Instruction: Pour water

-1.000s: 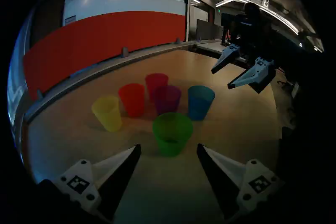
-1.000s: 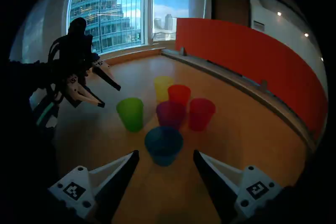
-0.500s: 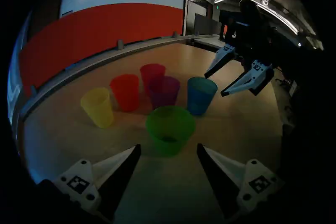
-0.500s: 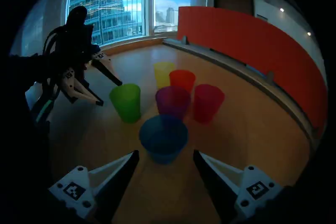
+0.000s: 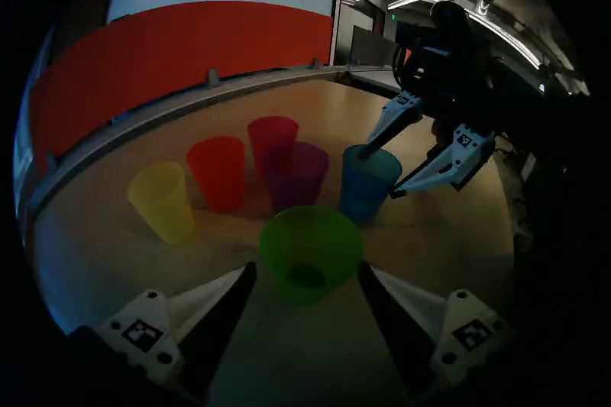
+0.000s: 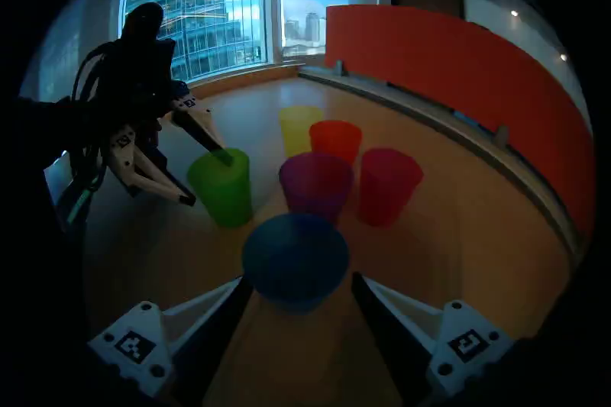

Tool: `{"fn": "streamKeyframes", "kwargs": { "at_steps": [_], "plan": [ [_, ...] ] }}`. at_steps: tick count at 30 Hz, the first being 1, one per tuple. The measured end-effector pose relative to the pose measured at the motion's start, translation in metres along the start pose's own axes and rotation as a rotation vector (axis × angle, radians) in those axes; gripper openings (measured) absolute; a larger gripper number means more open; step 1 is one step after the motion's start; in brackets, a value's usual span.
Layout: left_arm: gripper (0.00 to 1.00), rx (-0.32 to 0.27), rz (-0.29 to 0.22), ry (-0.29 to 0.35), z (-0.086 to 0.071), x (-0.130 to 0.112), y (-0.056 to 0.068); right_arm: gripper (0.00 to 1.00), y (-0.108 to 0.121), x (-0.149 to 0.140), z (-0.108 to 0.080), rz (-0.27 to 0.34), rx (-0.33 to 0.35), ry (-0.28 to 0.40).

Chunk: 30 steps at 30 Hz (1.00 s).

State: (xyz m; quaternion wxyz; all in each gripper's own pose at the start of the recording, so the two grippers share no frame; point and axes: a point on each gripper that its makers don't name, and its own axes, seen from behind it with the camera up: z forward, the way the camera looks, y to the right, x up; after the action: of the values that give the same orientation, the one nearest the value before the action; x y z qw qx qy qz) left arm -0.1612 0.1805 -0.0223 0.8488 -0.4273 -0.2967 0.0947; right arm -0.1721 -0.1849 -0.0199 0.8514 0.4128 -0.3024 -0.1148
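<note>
Looking along the left gripper [image 5: 305,266], we find its fingers spread wide, one tip on each side of the green cup [image 5: 309,243]. Rim and tips sit so close that we cannot tell whether they touch. A dark patch lies at the bottom of this cup; whether it is water or shadow is unclear.

Right gripper [image 6: 299,279]: fingers likewise held wide apart, flanking the blue cup [image 6: 296,260]. Contact again hard to judge. The inside of this cup is too dark to read.

Seen across from the left gripper view, one finger of the right gripper lies over the blue cup's rim, the other beside its wall. The hand holding it is a dark silhouette, no detail.

Both cups stand upright on the wooden table [image 5: 99,269], near each other, at the front of a cluster. Behind them:
- purple cup [image 5: 296,174], just beside the blue one
- red cup [image 5: 271,136], partly hidden by the purple
- orange cup [image 5: 219,170]
- yellow cup [image 5: 162,201], a little apart

The table's near edge is cut off in both views.
</note>
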Motion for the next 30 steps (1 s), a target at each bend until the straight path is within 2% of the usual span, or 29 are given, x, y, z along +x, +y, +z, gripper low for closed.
{"fn": "streamKeyframes", "kwargs": {
  "at_steps": [15,17,19,30],
  "plan": [
    [0.99,-0.017,0.02,0.002,0.014,0.008,0.003,1.0,-0.002,0.011,0.012,-0.009,0.015,0.016],
    [0.96,-0.016,0.023,-0.002,0.015,0.008,0.003,1.0,-0.002,0.011,0.013,-0.01,0.016,0.017],
    [0.87,-0.008,0.024,-0.004,0.017,0.008,0.001,1.0,-0.002,0.011,0.013,-0.01,0.015,0.019],
    [0.87,-0.015,0.021,-0.006,0.02,0.009,0.004,1.0,-0.002,0.015,0.017,-0.012,0.014,0.034]
  ]
}}
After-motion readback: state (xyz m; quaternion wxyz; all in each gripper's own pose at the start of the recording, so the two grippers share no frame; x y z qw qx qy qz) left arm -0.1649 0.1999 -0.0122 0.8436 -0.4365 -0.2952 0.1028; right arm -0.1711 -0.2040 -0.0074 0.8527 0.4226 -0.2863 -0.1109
